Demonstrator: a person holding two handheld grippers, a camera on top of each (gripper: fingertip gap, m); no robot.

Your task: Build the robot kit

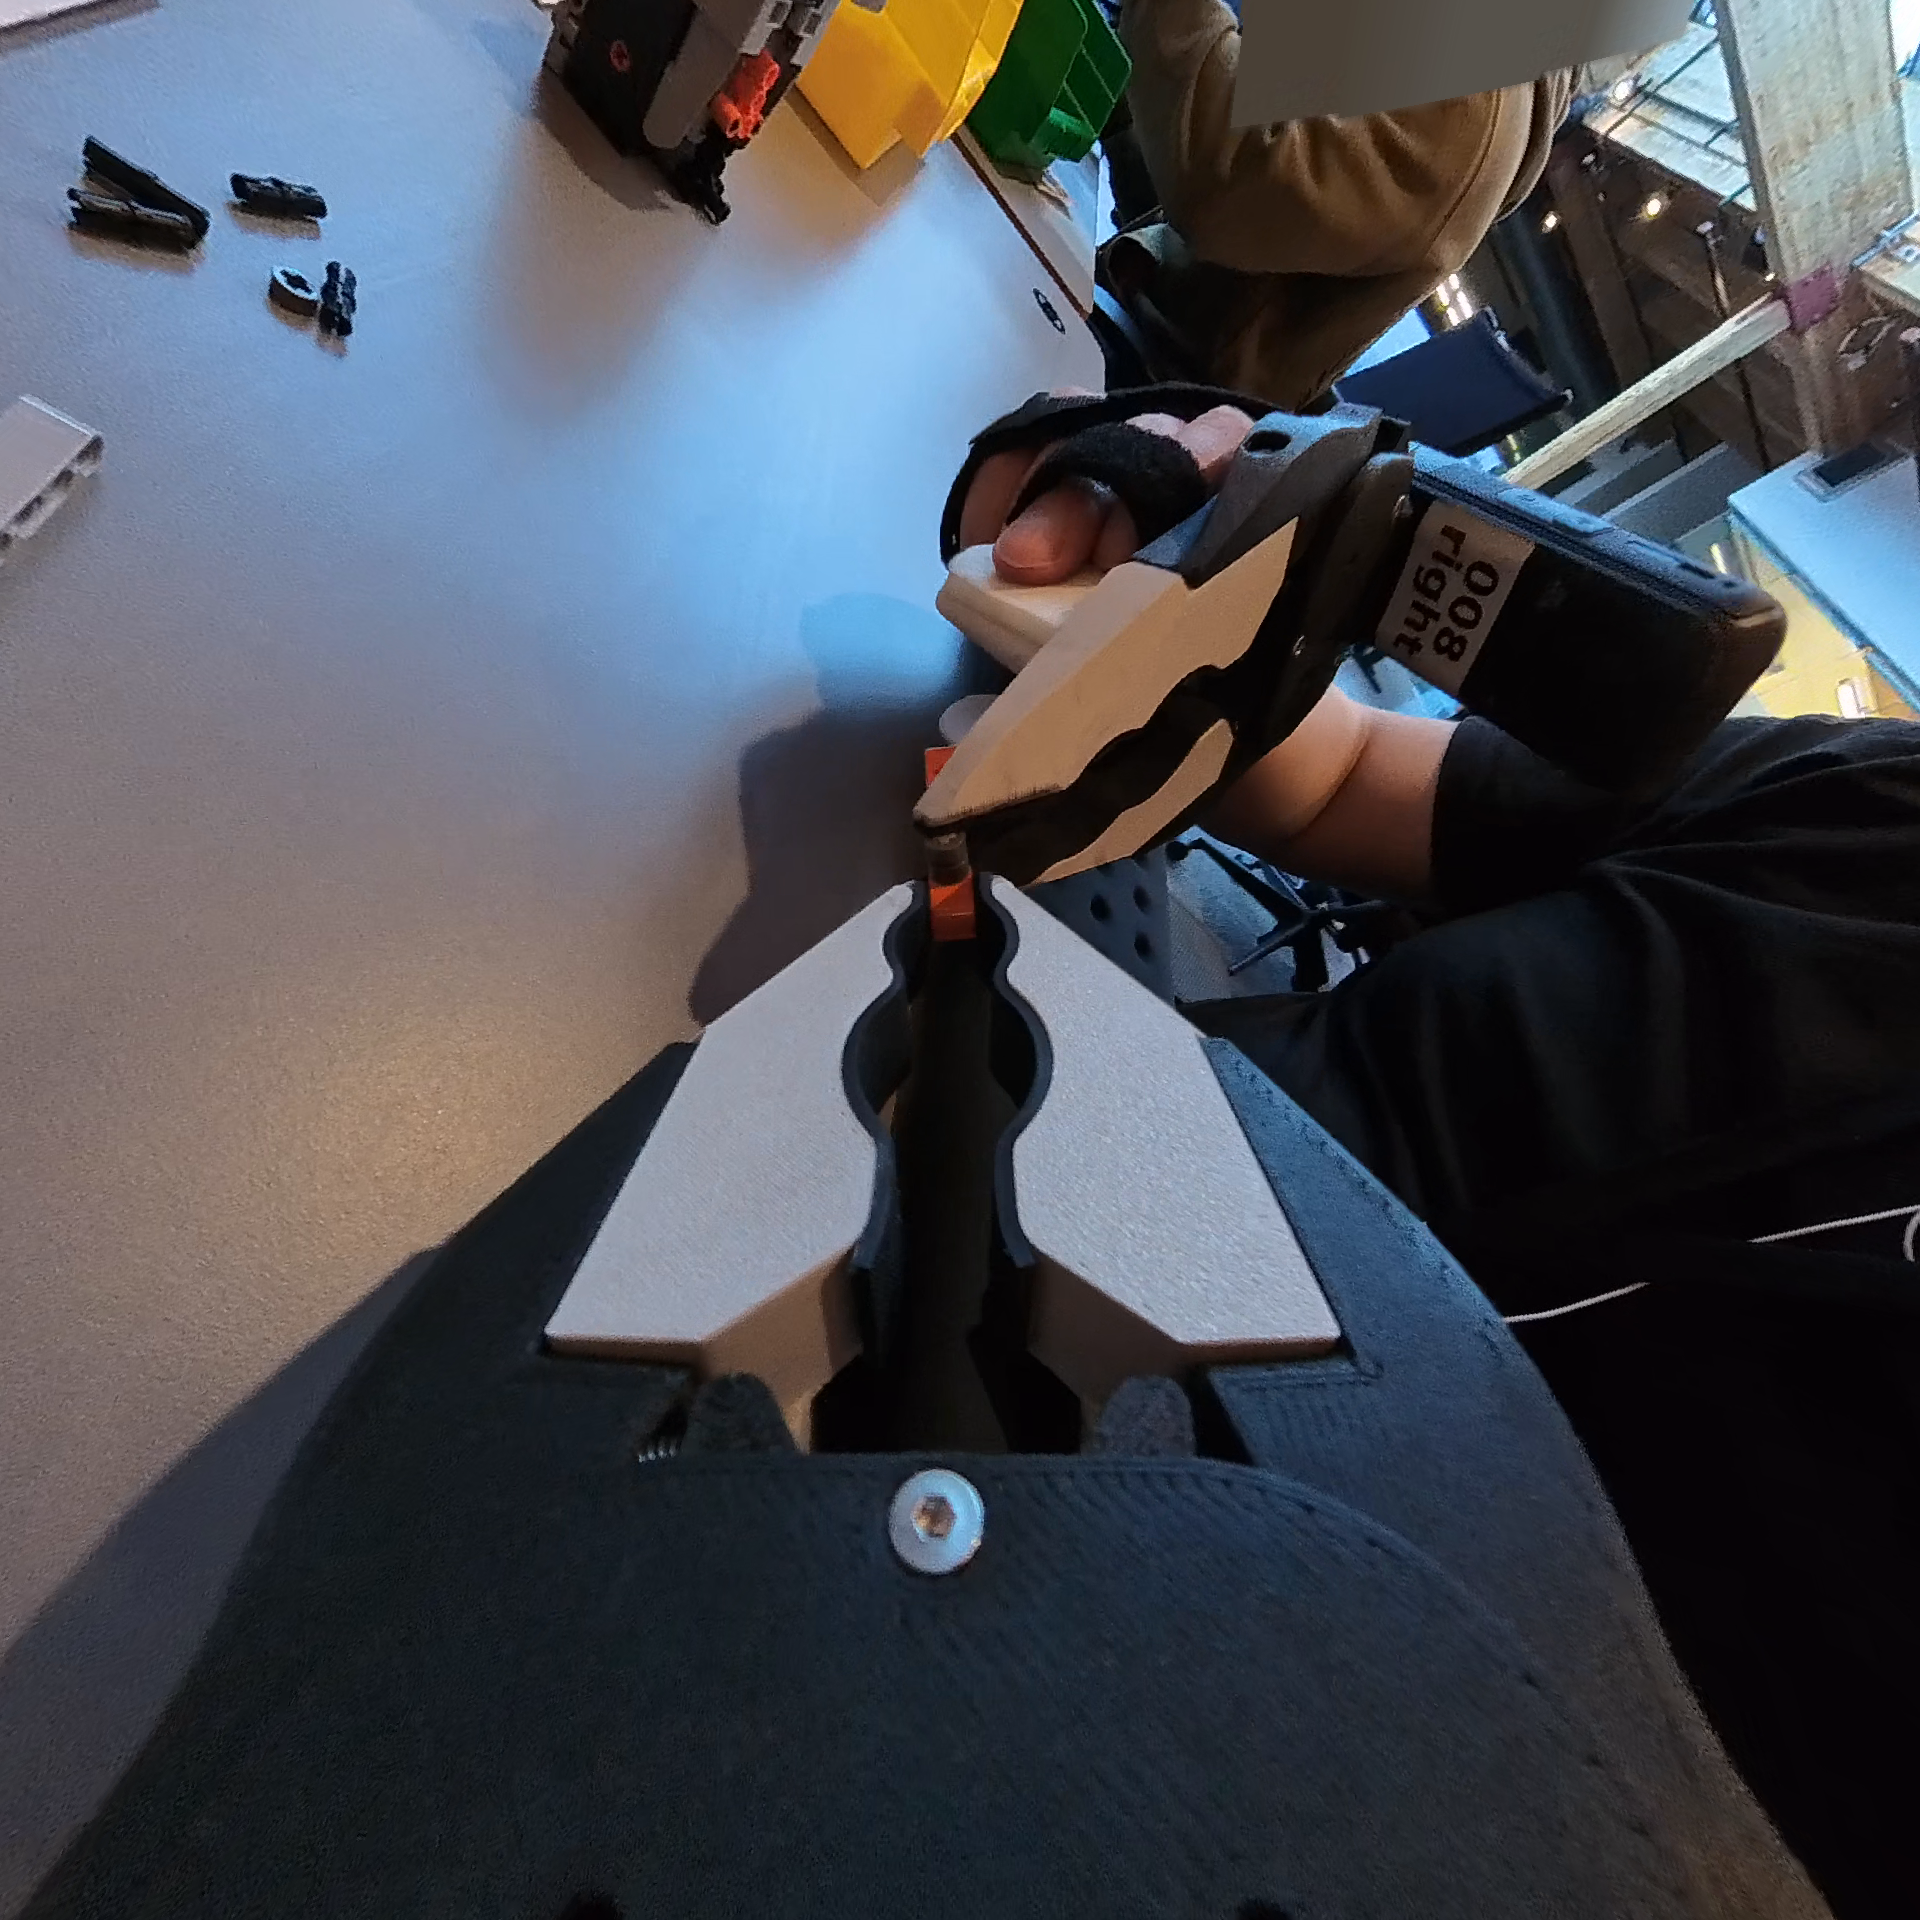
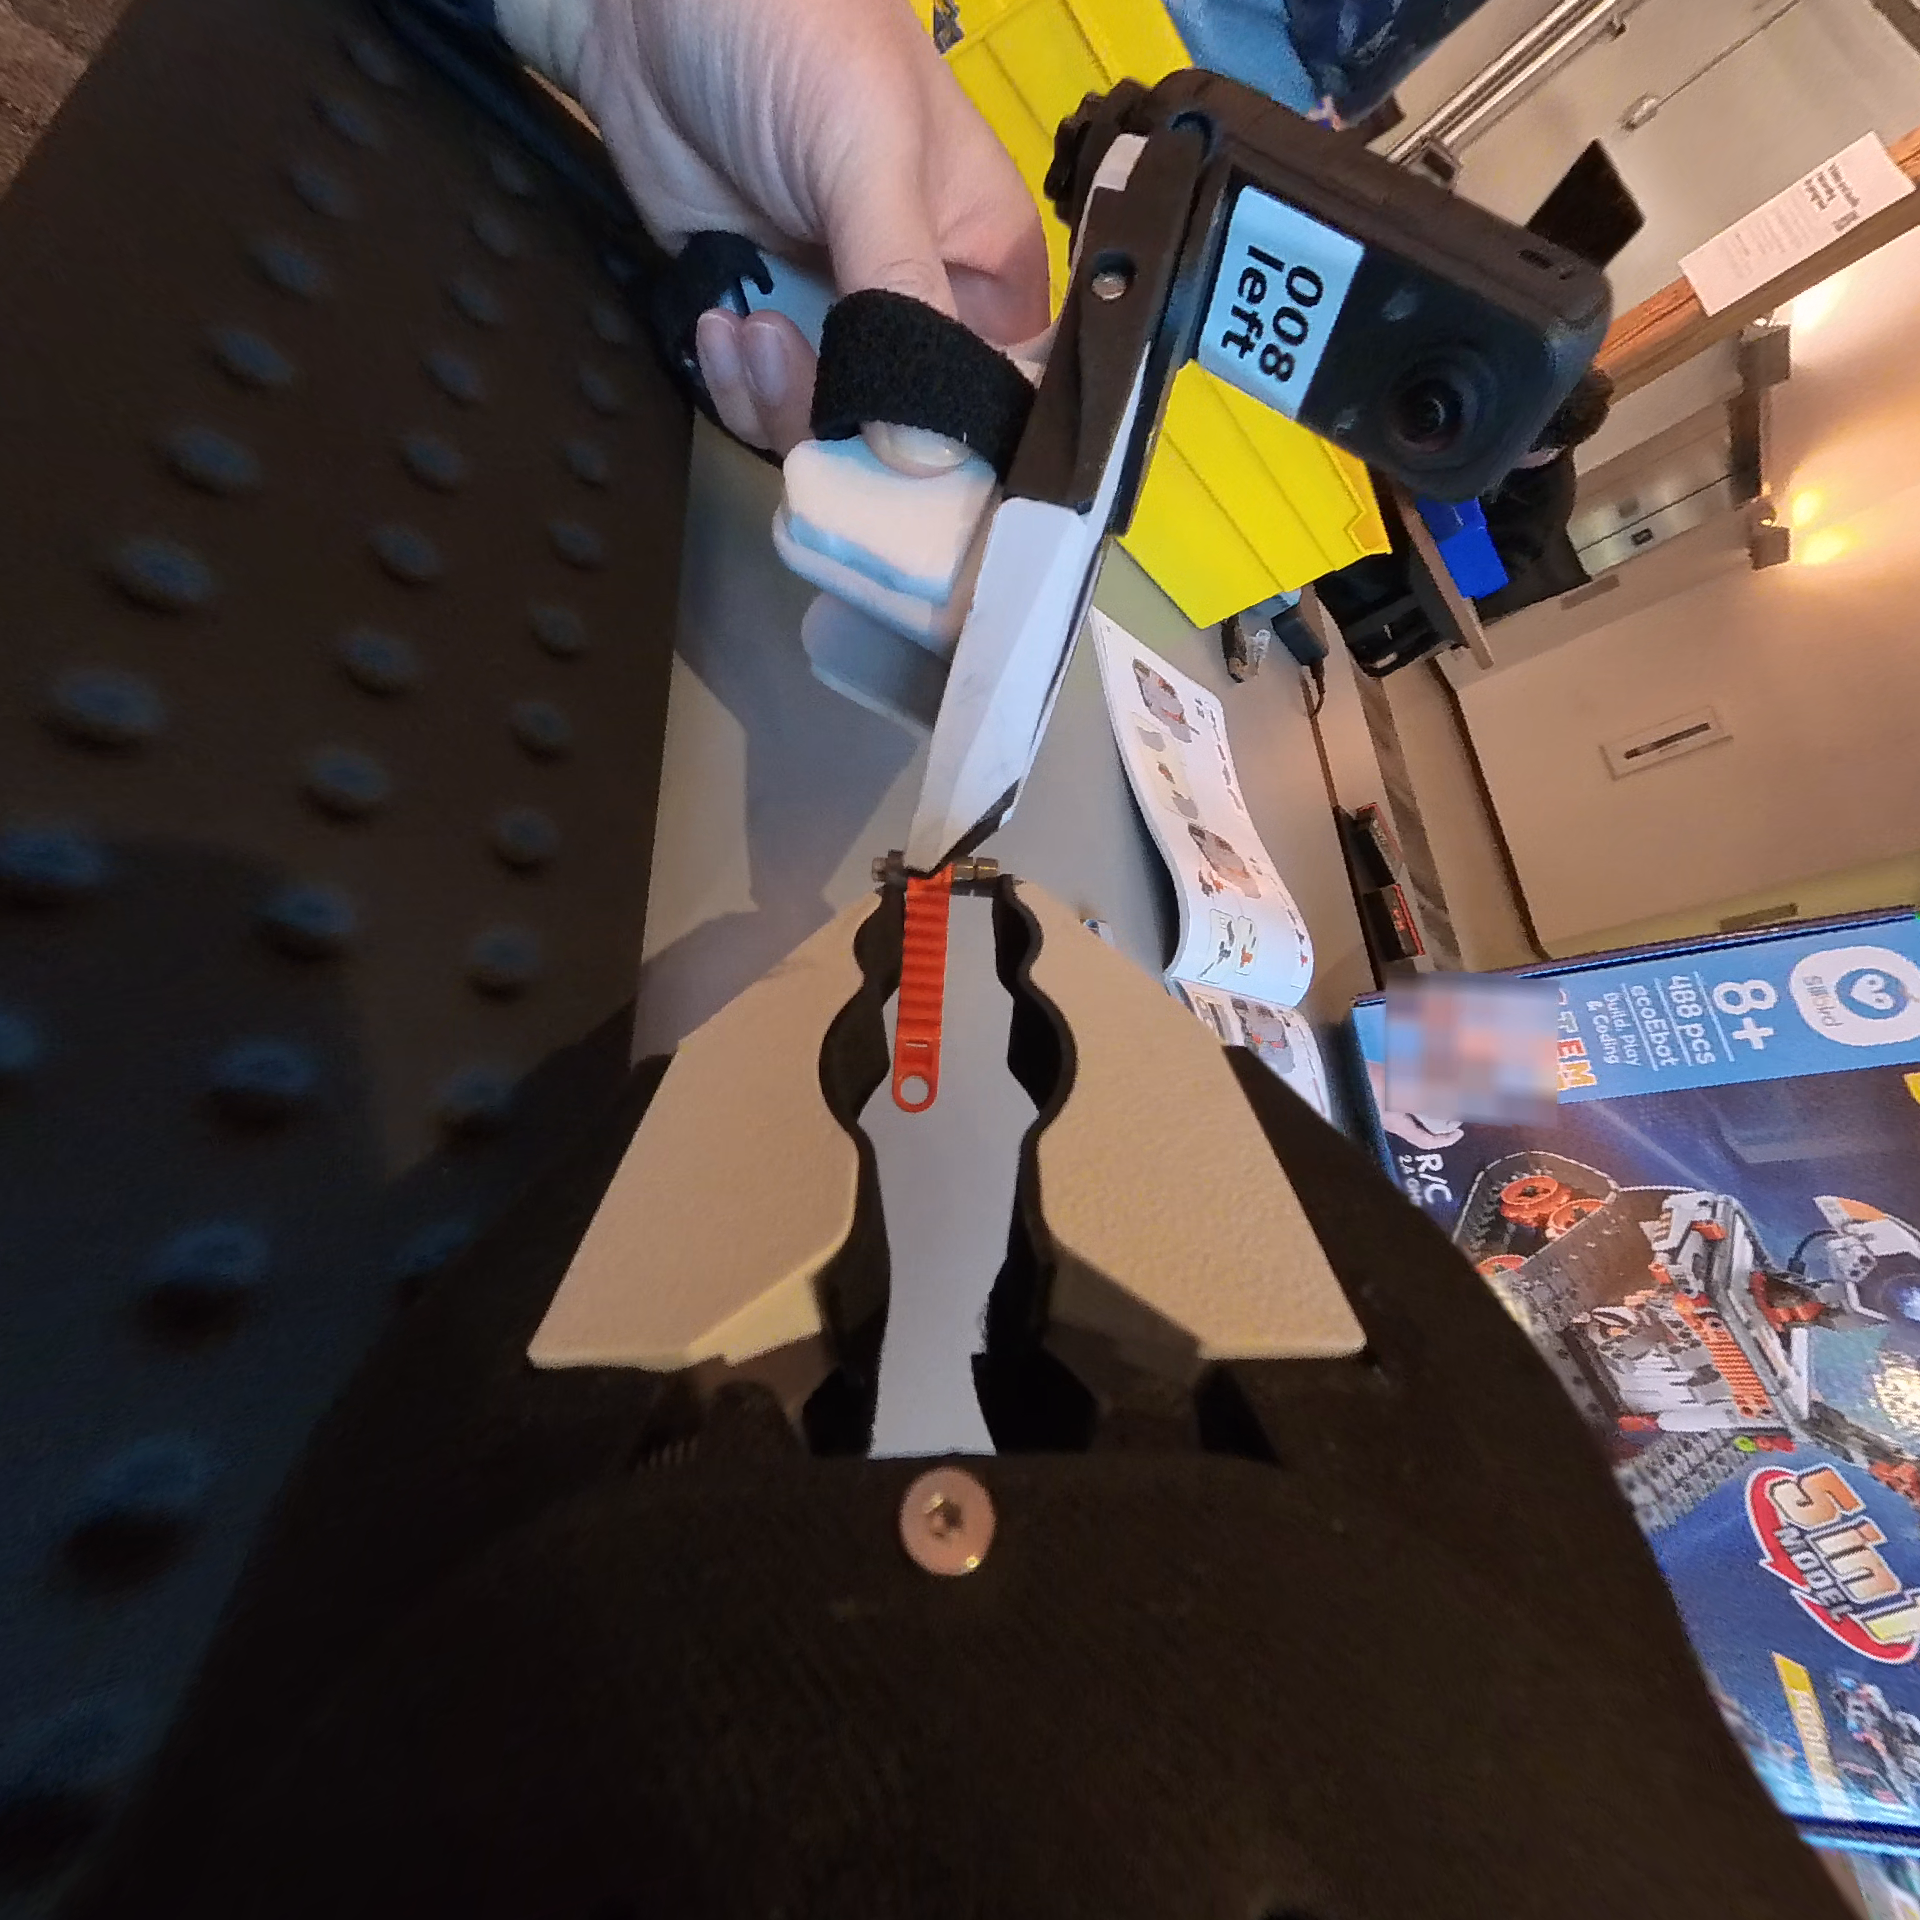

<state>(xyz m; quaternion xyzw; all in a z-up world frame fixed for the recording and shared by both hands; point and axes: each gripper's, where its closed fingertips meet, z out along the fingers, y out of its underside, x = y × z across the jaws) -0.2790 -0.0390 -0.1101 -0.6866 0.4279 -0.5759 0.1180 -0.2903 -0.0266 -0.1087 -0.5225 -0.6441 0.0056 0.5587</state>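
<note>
Grippers meet tip to tip at the edge of the grey table nearest the person holding them. The left gripper has its claw drawn narrow, pinching one end of an orange ridged strip. In the right wrist view the strip runs from the left gripper back towards the camera, ending in a round eyelet.

The right gripper is also narrowed, its tips clamping a small black pin that lies crosswise at the strip's held end. In the left wrist view the right gripper comes in from the right, and the pin touches the orange strip.

Loose black parts lie well apart near the table's far left corner. A partly built grey and black model stands at the far edge, with a yellow bin and a green bin beside it. An open instruction booklet lies near a blue toy box.
</note>
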